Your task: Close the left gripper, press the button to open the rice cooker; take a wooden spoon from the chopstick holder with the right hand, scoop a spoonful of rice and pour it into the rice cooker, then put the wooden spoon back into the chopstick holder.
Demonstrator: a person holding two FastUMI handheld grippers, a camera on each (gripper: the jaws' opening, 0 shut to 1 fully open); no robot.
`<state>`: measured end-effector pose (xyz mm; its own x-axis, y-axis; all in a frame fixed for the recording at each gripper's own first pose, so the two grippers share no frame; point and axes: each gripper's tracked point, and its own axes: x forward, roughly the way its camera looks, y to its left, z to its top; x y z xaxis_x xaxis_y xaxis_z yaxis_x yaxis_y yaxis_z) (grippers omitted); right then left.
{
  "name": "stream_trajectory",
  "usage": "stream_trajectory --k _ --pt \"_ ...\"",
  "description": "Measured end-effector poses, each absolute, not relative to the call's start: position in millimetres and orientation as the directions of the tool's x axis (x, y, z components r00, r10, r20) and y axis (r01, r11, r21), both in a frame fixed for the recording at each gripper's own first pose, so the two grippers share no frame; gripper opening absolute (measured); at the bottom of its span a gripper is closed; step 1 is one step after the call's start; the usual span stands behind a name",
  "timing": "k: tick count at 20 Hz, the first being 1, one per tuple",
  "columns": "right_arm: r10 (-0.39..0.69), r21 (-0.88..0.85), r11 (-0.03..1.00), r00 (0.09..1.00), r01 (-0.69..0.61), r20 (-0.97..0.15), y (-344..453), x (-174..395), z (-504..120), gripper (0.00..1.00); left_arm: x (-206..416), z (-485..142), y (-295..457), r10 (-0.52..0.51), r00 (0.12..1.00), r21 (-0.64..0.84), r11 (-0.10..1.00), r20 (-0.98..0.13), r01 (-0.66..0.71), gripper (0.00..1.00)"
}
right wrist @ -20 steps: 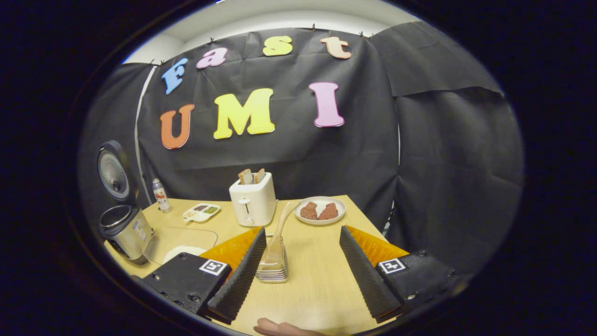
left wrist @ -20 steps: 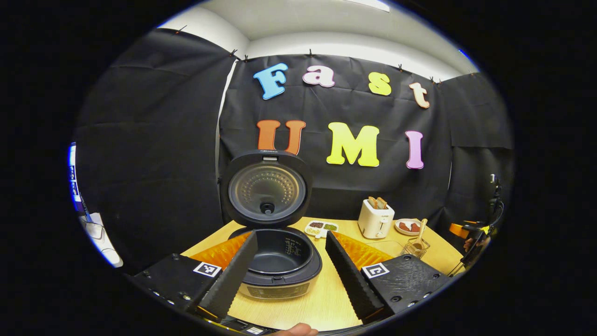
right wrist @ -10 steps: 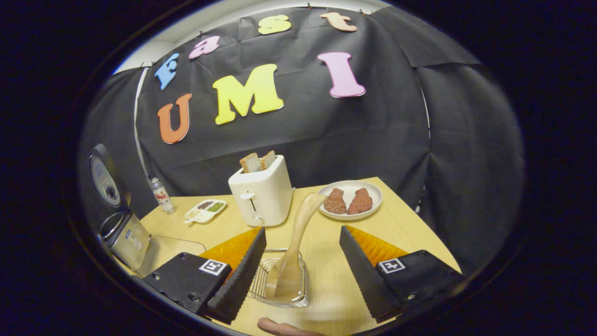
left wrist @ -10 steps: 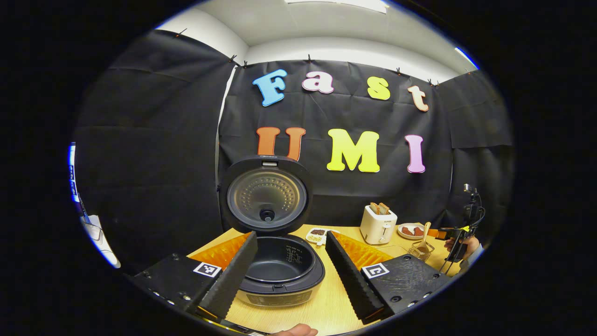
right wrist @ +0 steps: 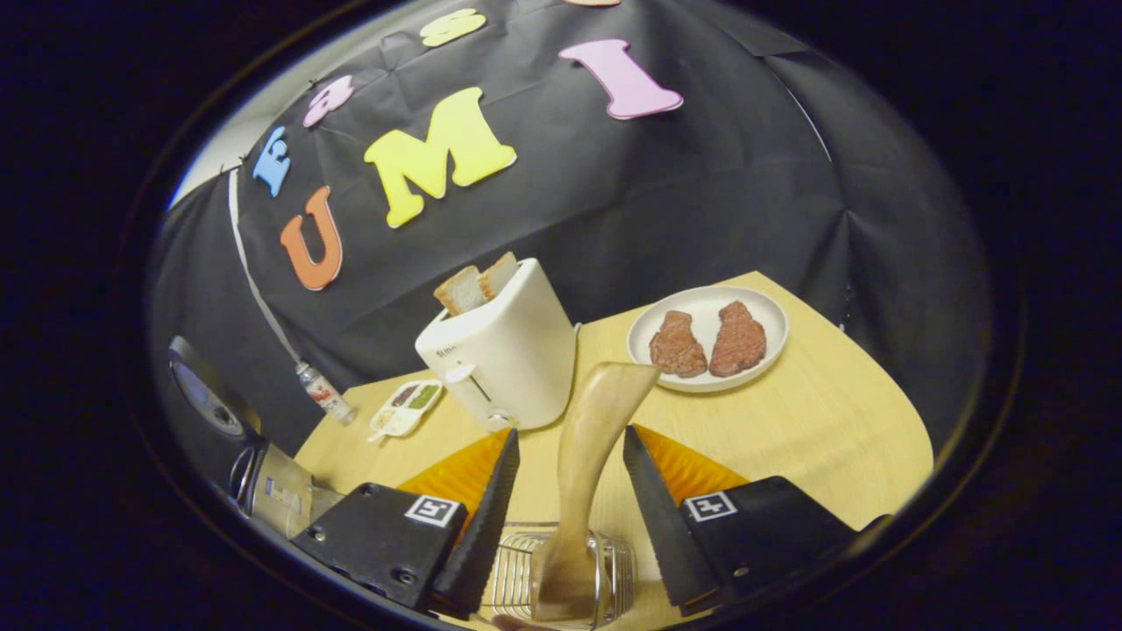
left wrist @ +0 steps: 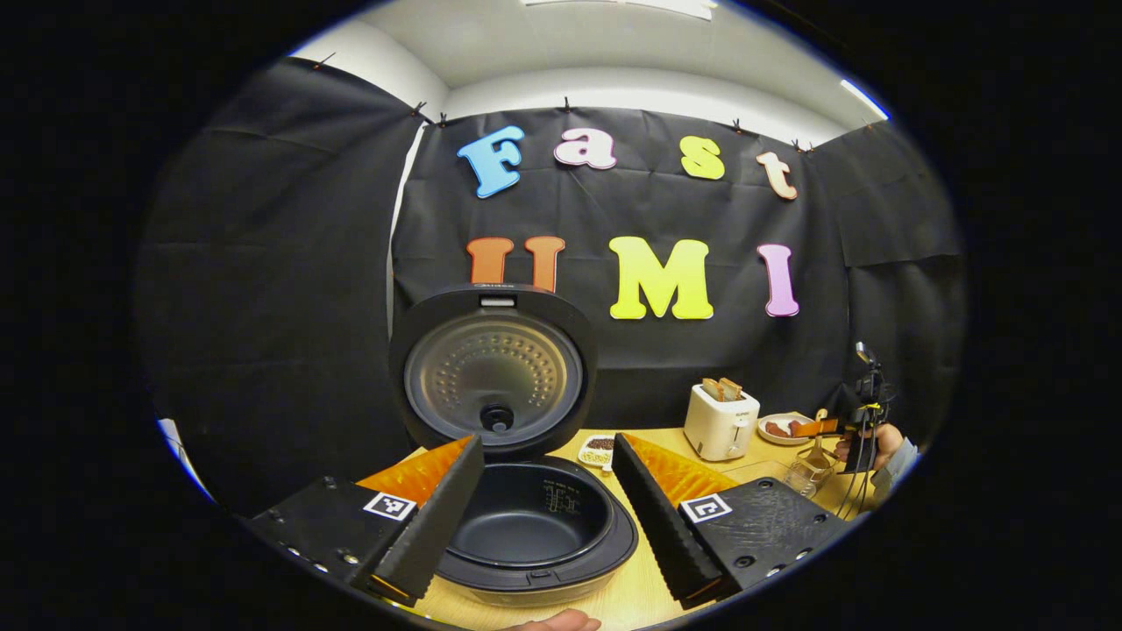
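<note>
Wooden table (right wrist: 815, 412): right gripper (right wrist: 568, 491) fingers apart around wooden spoon (right wrist: 583, 464) in chopstick holder (right wrist: 561, 583); left gripper (left wrist: 548, 504) apart before open rice cooker (left wrist: 526, 517).

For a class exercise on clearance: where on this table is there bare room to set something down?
Bare wood lies right of the plate toward the table edge. It is crowded around the toaster, wooden spoon and chopstick holder.

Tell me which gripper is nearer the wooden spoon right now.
Right. The right gripper straddles the wooden spoon standing in the wire holder, fingers either side of the handle, not yet closed. The left gripper hangs open over the rice cooker, across the table.
</note>
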<state>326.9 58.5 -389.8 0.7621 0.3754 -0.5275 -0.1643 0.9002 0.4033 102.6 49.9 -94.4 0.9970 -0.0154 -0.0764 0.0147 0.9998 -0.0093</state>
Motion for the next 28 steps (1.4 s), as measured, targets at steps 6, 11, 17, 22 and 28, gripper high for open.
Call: stream_trajectory --k 6,11,17,22,28 --pt "0.373 0.409 0.897 0.782 -0.167 -0.499 55 331 -385 0.27 74 -81 47 -0.037 0.997 0.0 0.999 -0.074 0.037 0.94" --pt "0.378 0.359 0.906 0.808 -0.223 -0.452 56 312 -356 0.19 47 -85 37 -0.018 0.998 -0.019 1.0 -0.06 0.016 0.94" --pt "0.338 0.19 0.937 0.9 -0.294 -0.275 60 283 -282 0.19 35 -102 36 0.028 0.994 -0.012 1.0 -0.104 -0.029 0.94" --pt "0.368 0.153 0.928 0.9 -0.34 -0.234 87 252 -238 0.18 20 -101 64 0.114 0.989 0.01 0.993 -0.089 -0.114 0.95" --pt "0.401 0.12 0.915 0.9 -0.385 -0.171 137 217 -194 0.13 9 -104 72 0.106 0.991 0.028 0.994 -0.084 -0.104 0.95"
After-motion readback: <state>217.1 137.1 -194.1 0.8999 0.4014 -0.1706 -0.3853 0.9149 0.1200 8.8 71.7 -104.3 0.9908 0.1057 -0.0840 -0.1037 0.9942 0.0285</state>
